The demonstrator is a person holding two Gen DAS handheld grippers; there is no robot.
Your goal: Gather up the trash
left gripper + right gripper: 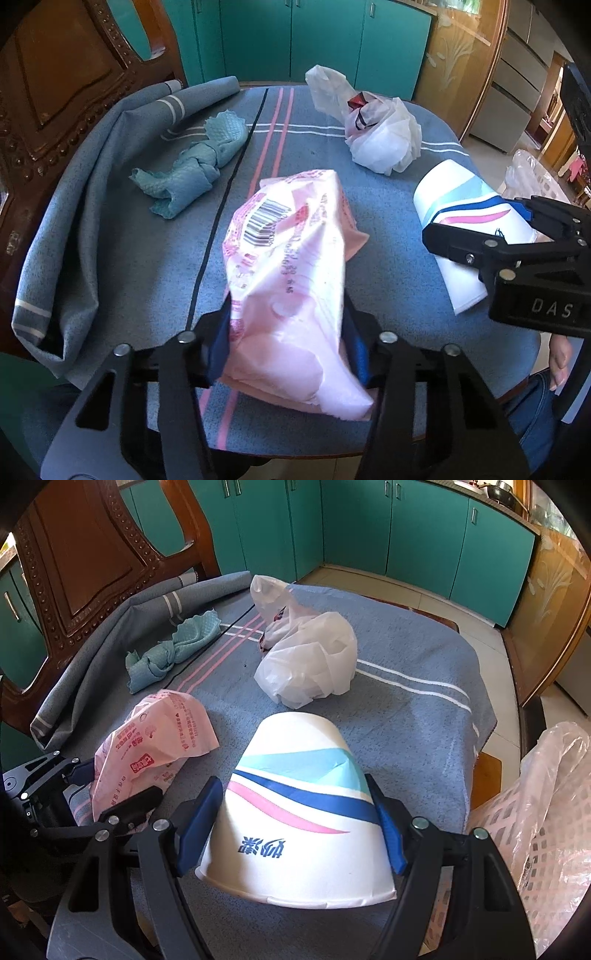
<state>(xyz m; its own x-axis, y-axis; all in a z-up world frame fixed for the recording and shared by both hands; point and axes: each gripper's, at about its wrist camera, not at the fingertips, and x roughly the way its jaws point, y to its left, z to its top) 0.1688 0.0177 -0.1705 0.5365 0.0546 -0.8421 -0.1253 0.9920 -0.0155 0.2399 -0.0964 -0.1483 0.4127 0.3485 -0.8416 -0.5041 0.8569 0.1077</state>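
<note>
Pink and crinkled, the plastic wrapper (291, 280) fills the middle of the left wrist view, pinched between the blue pads of the left gripper (286, 343), whose jaws press into both its sides. Its near end droops over the gripper's frame and hides the pad faces; the small print beside its barcode is too blurred to read. It lies on the blue striped cloth (388, 266) covering the table. Farther off lie a knotted teal rag (192, 166) and a crumpled white plastic bag (376, 129). At the right edge the right gripper (491, 229) clasps a paper cup (458, 221), its frame covering much of the cup.

In the right wrist view the paper cup (299, 805), on its side with its mouth toward the camera, sits clamped between the right gripper's (295, 819) blue pads, touching both. Its inside cannot be seen. To the left the left gripper (110, 790) holds the pink wrapper (155, 746), one finger partly behind it. A basket lined with clear plastic (546, 812) is cut off by the right edge.
</note>
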